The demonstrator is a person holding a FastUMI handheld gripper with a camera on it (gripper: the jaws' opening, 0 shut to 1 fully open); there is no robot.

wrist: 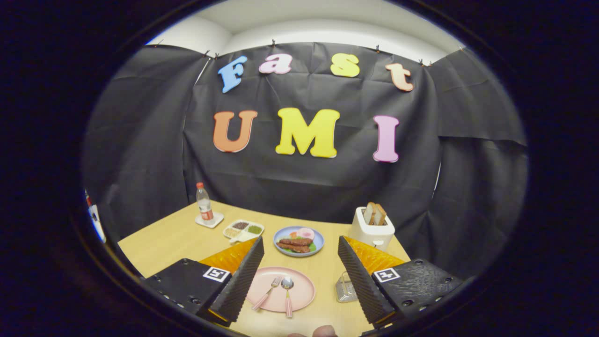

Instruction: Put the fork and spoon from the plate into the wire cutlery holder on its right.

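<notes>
Now: tongs spread above the plate

Side by side, the fork and spoon lie on the pink plate, between my tongs, which I hold spread wide and empty. Just right of the plate stands the wire cutlery holder on the worktop. Beyond them sit a food plate and a toaster.

Claw held aloft — fingers spread wide, gripping nothing.

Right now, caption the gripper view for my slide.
Open tongs hover above pink plate holding fork and spoon; wire holder beside.
</notes>
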